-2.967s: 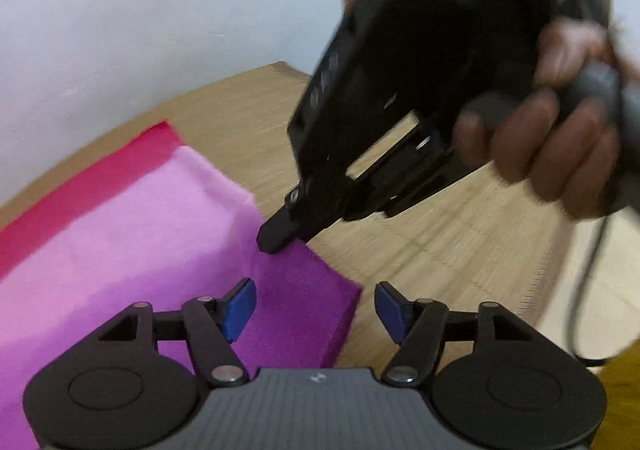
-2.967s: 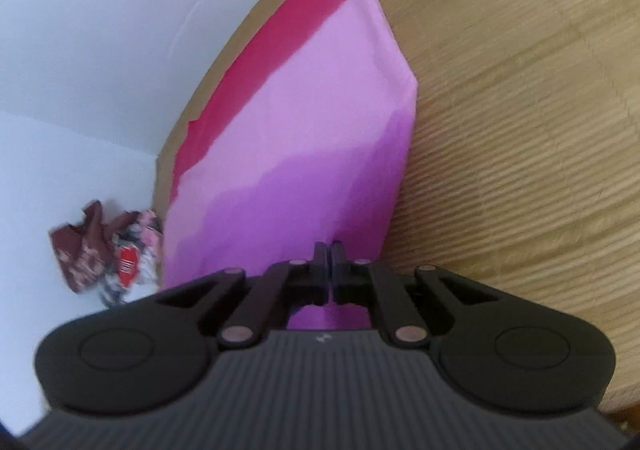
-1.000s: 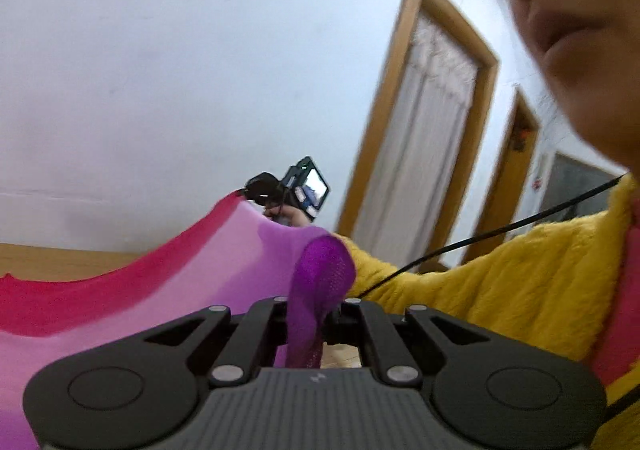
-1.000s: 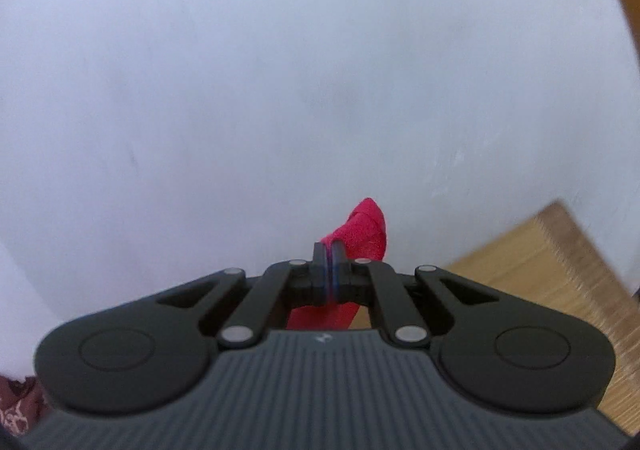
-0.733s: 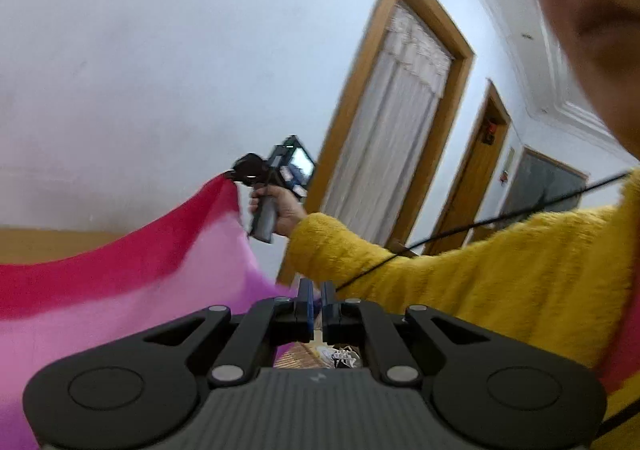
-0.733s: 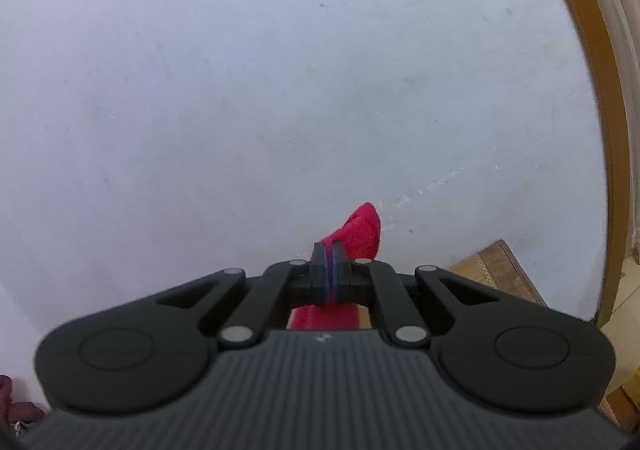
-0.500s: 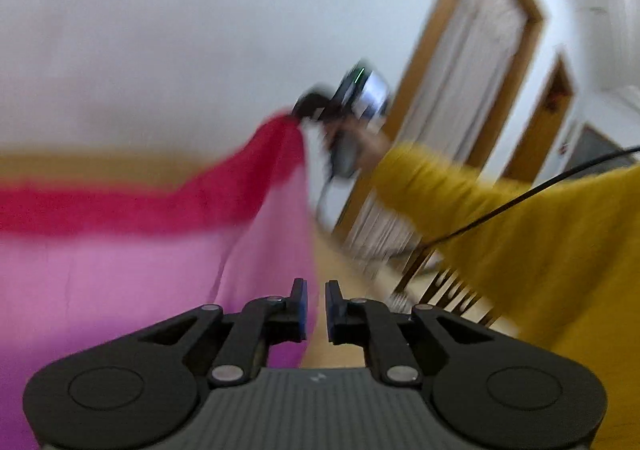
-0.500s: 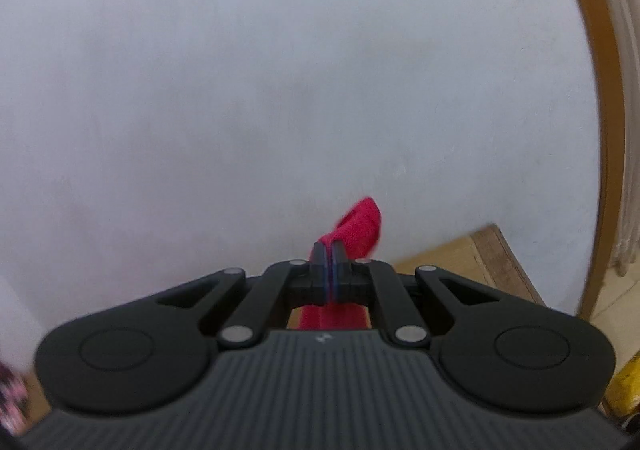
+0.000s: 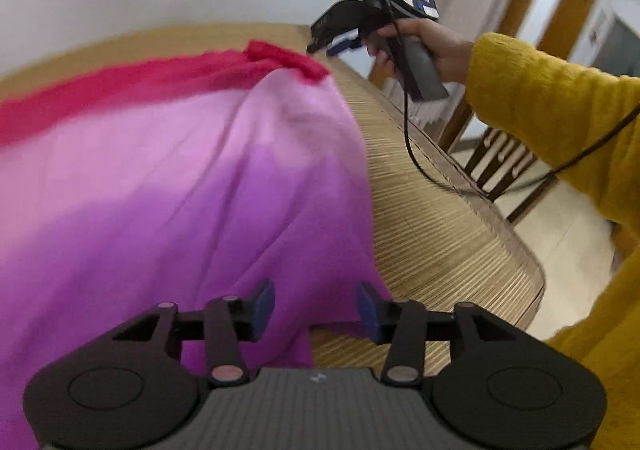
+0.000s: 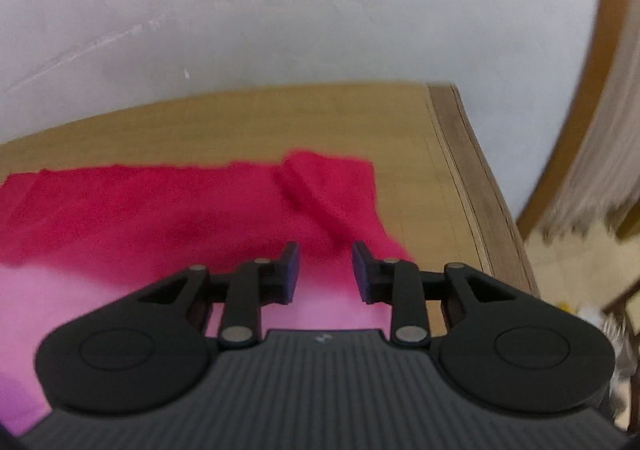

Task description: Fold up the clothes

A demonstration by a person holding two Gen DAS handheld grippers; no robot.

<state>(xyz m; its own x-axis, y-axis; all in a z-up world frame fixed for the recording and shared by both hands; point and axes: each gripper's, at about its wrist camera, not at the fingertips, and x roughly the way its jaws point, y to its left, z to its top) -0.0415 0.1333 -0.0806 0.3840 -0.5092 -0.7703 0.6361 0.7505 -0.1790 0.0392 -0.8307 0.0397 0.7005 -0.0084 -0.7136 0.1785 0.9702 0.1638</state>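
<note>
On the wooden table (image 9: 432,217) lies your cloth (image 9: 180,189), red along the far edge, pink in the middle and purple near you. It is spread out wide, and it looks a bit puffed up and wrinkled, so it may not be flat yet. Your left gripper (image 9: 316,308) hangs over the purple corner close to the table's edge. Its jaws have just been opening, and now they stand apart with nothing pinched; the cloth only lies under them. Your right gripper (image 10: 325,272) is over the far red corner, and its jaws have just been opening too. No cloth is squeezed between its blue pads (image 10: 291,270). From the left camera you can see your right hand (image 9: 424,43) gripping the handle just past the red corner, with a yellow sleeve (image 9: 560,117) and a black cable (image 9: 424,165) trailing down. You hold one gripper at each corner on the same side because that keeps the edge straight. Both corners are let go, so the cloth can rest on the table. I think the next job is to smooth it or pick a new edge to fold.
</note>
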